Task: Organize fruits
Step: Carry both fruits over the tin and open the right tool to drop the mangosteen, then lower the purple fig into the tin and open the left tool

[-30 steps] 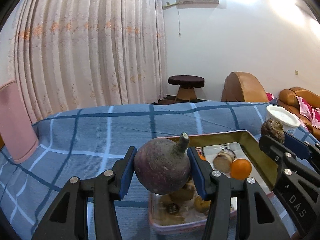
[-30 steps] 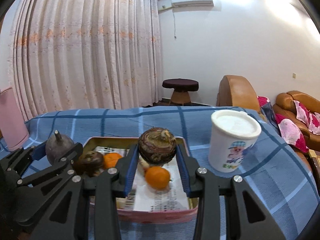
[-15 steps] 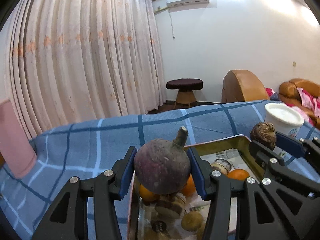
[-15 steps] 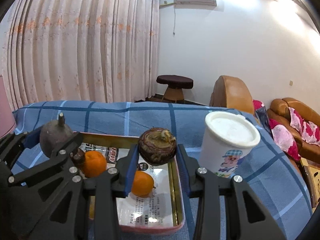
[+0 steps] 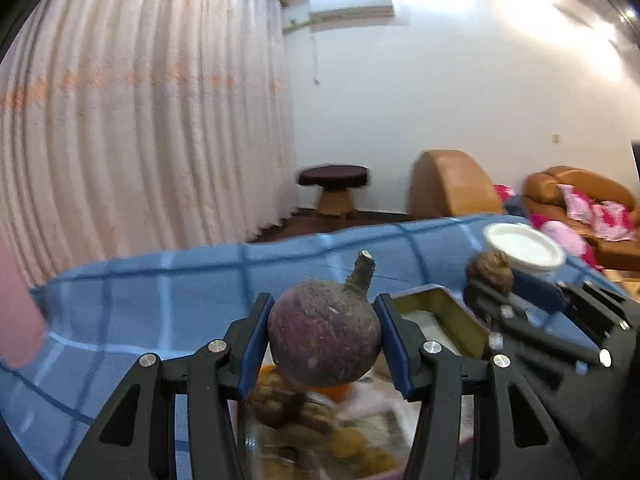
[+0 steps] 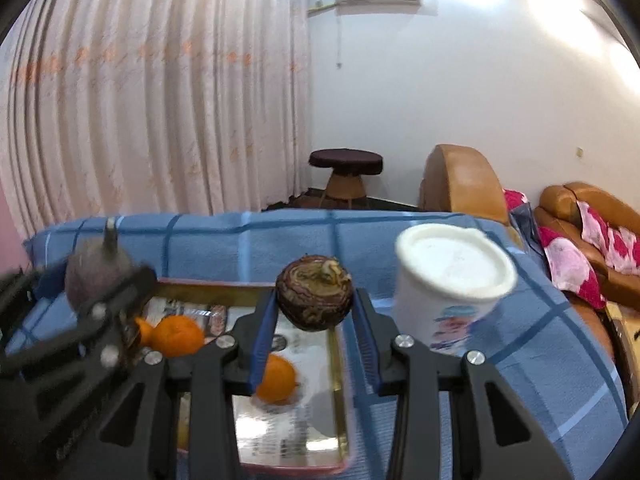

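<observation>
My left gripper point(image 5: 323, 340) is shut on a round purple root with a stub stem point(image 5: 324, 338), held above the left part of the gold-rimmed tray point(image 5: 440, 300). It also shows in the right wrist view point(image 6: 98, 276). My right gripper point(image 6: 315, 326) is shut on a brown banded taro point(image 6: 315, 294), held above the tray's right rim point(image 6: 340, 380). The taro also shows in the left wrist view point(image 5: 490, 270). In the tray lie oranges point(image 6: 178, 336) point(image 6: 276, 378) and brown fruits point(image 5: 276, 400).
A white lidded cup point(image 6: 452, 288) stands on the blue checked cloth point(image 6: 540, 360) right of the tray. A pink object point(image 5: 16, 312) is at the far left. Curtains, a stool point(image 6: 346, 172) and sofas are behind.
Both grippers swung left over the tray while keeping their hold. The tray now lies below and between them, and the cup sits closer to the right gripper.
</observation>
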